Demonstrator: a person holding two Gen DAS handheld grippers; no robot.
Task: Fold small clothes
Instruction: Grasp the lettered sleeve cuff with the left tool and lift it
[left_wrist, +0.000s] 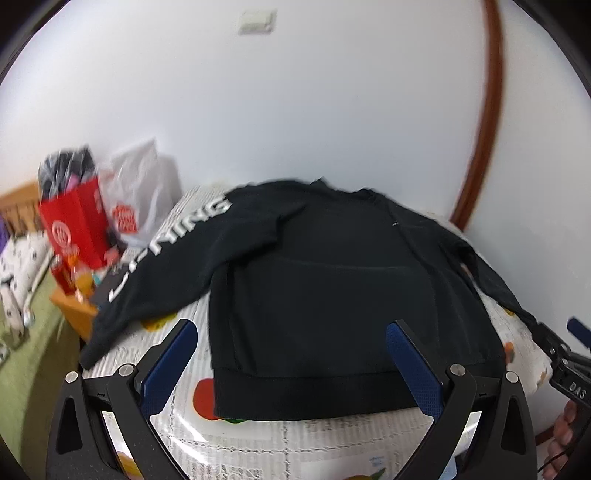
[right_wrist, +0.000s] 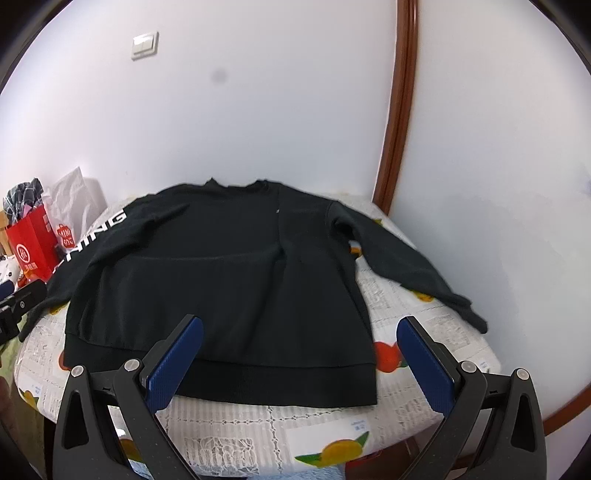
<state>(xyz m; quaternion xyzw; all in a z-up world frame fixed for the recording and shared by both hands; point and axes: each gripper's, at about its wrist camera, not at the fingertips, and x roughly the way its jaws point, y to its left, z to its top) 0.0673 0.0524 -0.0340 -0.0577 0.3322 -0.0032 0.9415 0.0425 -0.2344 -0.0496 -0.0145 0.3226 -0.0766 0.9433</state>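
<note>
Lying flat on a fruit-print tablecloth (right_wrist: 406, 295), a black sweatshirt (right_wrist: 221, 277) has both sleeves spread outward, white lettering (left_wrist: 173, 240) running down one sleeve. The left gripper (left_wrist: 291, 365) and right gripper (right_wrist: 299, 365) hover at its hem, jaws apart and holding nothing. Beyond the table: a red paper bag (left_wrist: 74, 225) stuffed with dark clothing, and a white plastic bag (left_wrist: 144, 192), contents unclear.

Black long-sleeved sweatshirt (right_wrist: 221, 266) lies flat on fruit-print plastic tablecloth (right_wrist: 391, 295), collar twd wall, hem nearest, sleeves spread L & R. Red paper shopping bag (right_wrist: 31, 245) + white plastic bag (right_wrist: 74, 206) beyond L sleeve.
</note>
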